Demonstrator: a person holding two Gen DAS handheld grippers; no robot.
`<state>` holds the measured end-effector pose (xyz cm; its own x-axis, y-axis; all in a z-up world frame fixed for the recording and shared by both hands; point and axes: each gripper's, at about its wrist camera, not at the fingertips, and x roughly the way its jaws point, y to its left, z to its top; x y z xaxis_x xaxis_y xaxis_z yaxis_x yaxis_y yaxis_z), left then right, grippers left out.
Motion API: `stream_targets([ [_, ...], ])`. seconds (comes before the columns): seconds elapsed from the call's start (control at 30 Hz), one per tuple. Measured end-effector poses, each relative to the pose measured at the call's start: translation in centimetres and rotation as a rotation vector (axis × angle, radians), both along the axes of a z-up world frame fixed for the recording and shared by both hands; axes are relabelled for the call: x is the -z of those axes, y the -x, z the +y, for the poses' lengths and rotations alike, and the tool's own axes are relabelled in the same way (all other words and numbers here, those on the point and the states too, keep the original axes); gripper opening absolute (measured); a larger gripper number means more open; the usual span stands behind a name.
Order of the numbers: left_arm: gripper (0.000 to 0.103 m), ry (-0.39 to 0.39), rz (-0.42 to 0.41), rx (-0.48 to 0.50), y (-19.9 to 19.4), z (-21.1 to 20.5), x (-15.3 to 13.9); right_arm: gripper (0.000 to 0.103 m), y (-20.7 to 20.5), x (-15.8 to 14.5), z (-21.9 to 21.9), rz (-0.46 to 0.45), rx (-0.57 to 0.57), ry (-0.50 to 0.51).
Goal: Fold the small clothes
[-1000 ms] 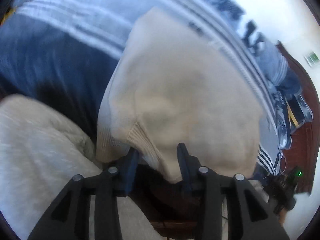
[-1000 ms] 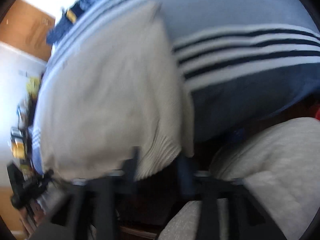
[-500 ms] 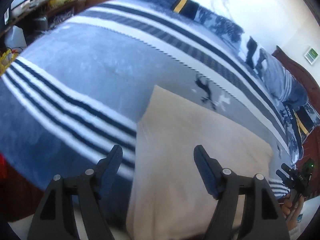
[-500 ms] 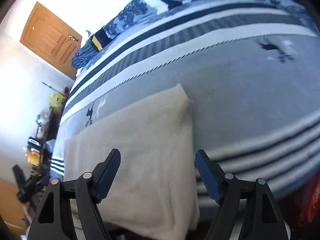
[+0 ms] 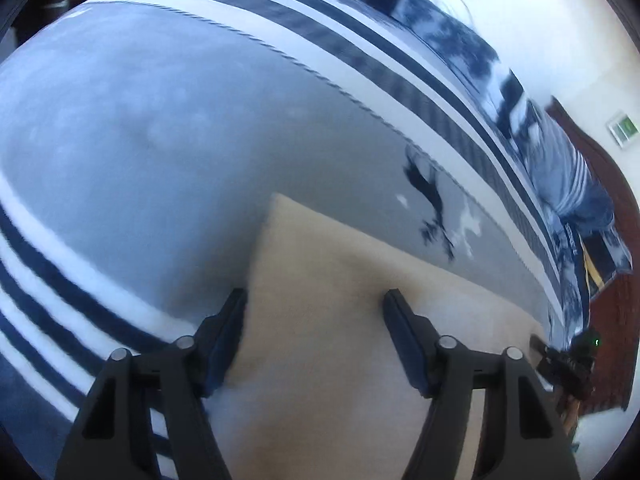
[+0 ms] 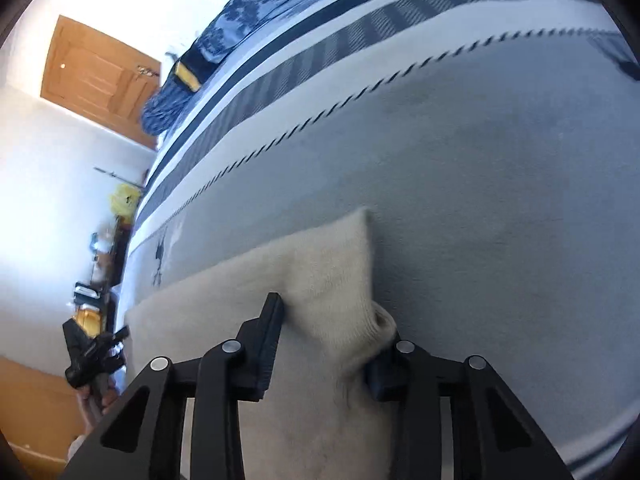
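1. On the bed, the cream knit garment (image 5: 360, 320) lies flat on the grey striped blanket (image 5: 140, 140). Your left gripper (image 5: 314, 312) hangs over its left part with the fingers spread apart and nothing between them.
2. Your right gripper (image 6: 332, 328) also has its fingers apart, but the ribbed cuff (image 6: 382, 322) bulges up against the right finger (image 6: 378, 376). I cannot tell whether the knit is merely touching it or caught on it. If caught, pulling away would likely drag that corner and undo the flat lay.
3. Soft, thick knit tends to spring back. If you close on one layer only, the fold will probably slide and come out uneven.
4. The left view is blurred, so the garment's left edge beside your left finger (image 5: 224, 332) is hard to judge. A grasp there could pinch the blanket along with it.
5. Mismatched grips on the two sides would skew the next fold.
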<state>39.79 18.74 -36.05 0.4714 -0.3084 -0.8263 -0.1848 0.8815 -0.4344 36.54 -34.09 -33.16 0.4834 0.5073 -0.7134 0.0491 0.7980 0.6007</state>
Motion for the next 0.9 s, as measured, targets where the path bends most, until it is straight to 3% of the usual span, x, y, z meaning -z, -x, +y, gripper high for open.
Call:
stream_targets([
  [0.07, 0.068, -0.047, -0.007, 0.017, 0.1, -0.6, 0.0, 0.038, 0.0, -0.1, 0.1, -0.009, -0.007, -0.005],
  [0.17, 0.068, -0.044, 0.007, 0.023, -0.4, -0.5, 0.5, 0.039, 0.1, 0.2, -0.2, -0.009, -0.017, -0.03],
  [0.23, 0.049, -0.069, 0.01, 0.037, -0.5, -0.7, 0.1, 0.037, -0.2, 0.5, -0.2, 0.004, -0.016, -0.045],
  [0.27, 0.022, -0.069, 0.015, 0.05, -0.5, -0.8, 0.0, 0.033, -0.3, 0.6, -0.2, 0.004, -0.008, -0.043],
  [0.33, 0.014, -0.055, 0.007, 0.038, -0.1, -0.6, -0.4, 0.013, 0.0, 0.6, -0.1, 0.01, 0.01, -0.01],
  [0.47, 0.011, -0.077, -0.116, 0.008, 2.3, -0.7, -4.2, 0.011, 1.2, -1.5, 0.4, -0.045, -0.006, 0.034],
  [0.67, 0.01, -0.05, -0.265, 0.006, 3.0, -1.0, -12.1, 0.008, 3.8, -8.4, 0.6, -0.188, 0.027, 0.089],
  [0.77, 0.01, -0.042, -0.329, 0.026, 0.8, -1.2, -16.0, 0.008, 3.7, -12.1, 0.2, -0.262, 0.059, 0.076],
  [0.9, 0.01, -0.038, -0.337, 0.036, -5.5, -1.5, -17.8, 0.008, 0.6, -16.2, -1.2, -0.322, 0.099, 0.051],
])
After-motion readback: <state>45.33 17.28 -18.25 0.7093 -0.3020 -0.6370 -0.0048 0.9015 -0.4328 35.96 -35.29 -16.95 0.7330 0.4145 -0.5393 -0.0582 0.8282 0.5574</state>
